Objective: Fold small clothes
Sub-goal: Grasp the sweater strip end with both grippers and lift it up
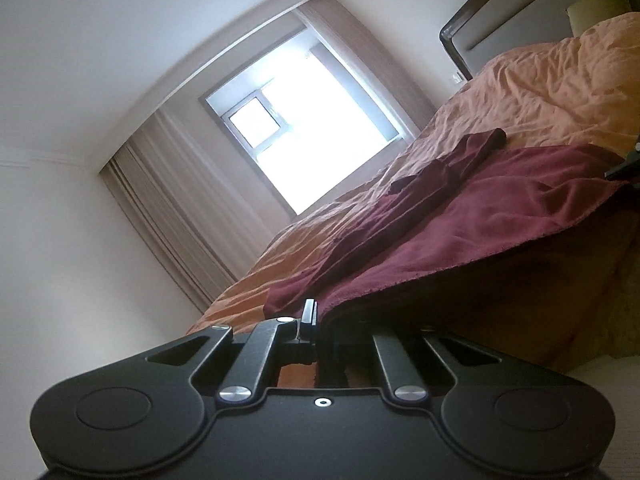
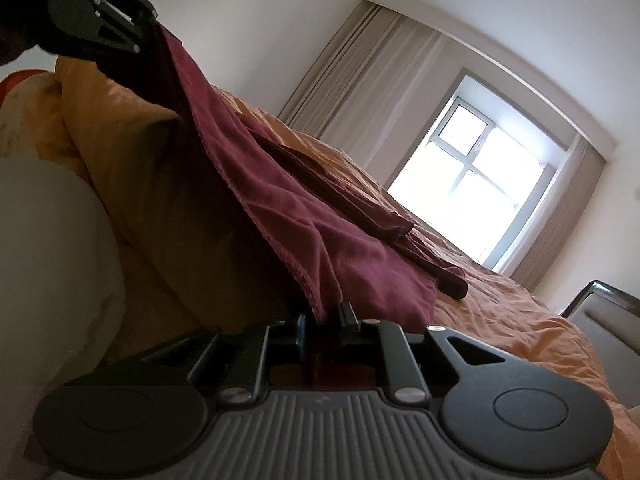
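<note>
A maroon garment (image 1: 480,220) lies partly on the orange bedspread (image 1: 540,92), its near hem lifted off the bed and stretched taut between both grippers. My left gripper (image 1: 318,318) is shut on one corner of that hem. In the right wrist view my right gripper (image 2: 322,316) is shut on the other corner of the maroon garment (image 2: 304,216). The left gripper (image 2: 150,26) shows at the top left there, clamped on the cloth. A darker folded part of the garment (image 2: 360,200) rests on the bed beyond. The right gripper's edge (image 1: 624,168) peeks in at the far right.
The bed's orange cover (image 2: 520,328) is wrinkled and runs toward a bright window (image 1: 304,136) with beige curtains (image 1: 168,200). A dark headboard (image 1: 520,4) and a pale pillow (image 1: 596,8) sit at the bed's end. A white rounded shape (image 2: 48,264) is at the left.
</note>
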`<state>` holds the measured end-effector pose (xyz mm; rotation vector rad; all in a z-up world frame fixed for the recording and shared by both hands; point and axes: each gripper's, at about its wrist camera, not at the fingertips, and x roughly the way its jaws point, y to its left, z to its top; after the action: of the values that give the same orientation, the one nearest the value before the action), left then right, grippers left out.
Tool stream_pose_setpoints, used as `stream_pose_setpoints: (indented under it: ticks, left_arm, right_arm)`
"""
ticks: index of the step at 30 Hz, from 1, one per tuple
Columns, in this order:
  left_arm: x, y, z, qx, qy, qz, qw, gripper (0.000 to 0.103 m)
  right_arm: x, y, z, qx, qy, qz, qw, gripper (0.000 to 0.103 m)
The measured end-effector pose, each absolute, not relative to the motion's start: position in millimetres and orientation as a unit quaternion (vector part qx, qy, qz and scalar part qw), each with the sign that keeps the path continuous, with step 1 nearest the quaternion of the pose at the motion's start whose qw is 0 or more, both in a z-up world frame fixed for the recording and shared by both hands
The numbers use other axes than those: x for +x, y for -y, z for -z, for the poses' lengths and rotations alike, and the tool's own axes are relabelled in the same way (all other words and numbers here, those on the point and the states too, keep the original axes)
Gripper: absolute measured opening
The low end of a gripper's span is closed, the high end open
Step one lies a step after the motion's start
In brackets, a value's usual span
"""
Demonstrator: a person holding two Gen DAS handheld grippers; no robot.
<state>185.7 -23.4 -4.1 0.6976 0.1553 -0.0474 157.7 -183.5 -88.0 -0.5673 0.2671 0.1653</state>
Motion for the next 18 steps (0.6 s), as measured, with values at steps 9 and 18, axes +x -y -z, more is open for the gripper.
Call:
stream_pose_setpoints:
  ticks: [9, 18]
  left_arm:
    - [174, 19, -4, 0.329, -0.070, 0.027, 0.941, 0.005]
    - [127, 22, -21, 0.342, -0.050, 0.049, 0.937, 0.005]
  right_arm:
    - [129, 201, 60, -0.263, -0.081, -0.058, 0.960, 0.006]
    - [87, 214, 21, -0.272, -0.044, -0.049, 0.960, 0.005]
